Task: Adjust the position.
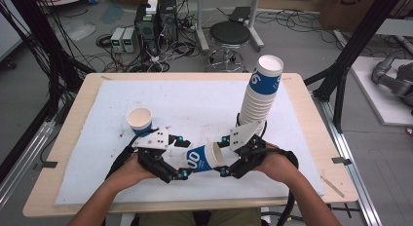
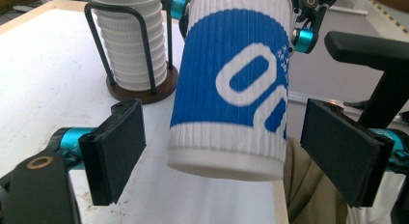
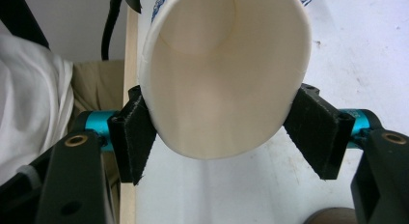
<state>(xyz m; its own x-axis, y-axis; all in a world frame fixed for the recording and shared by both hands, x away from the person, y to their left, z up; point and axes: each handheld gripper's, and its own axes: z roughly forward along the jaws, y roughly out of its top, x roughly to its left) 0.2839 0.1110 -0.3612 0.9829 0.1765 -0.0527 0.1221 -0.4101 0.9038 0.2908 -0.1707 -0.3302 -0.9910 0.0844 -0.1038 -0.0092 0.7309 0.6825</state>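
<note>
Left gripper view: ribbed blue-and-white paper cup (image 2: 231, 84), right claw (image 3: 219, 132) clamping its rim, left claw (image 2: 231, 156) released.

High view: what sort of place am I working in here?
Probably a robotics lab or workshop. Beyond the table, computer towers stand on the floor amid tangled cables, with a round stool nearby and black frame struts flanking the bench. What looks like a grey robot arm lies at right.

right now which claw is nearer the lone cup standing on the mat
Left. The left claw sits just beside the standing cup; the right claw is farther off, gripping the sideways cup.
</note>
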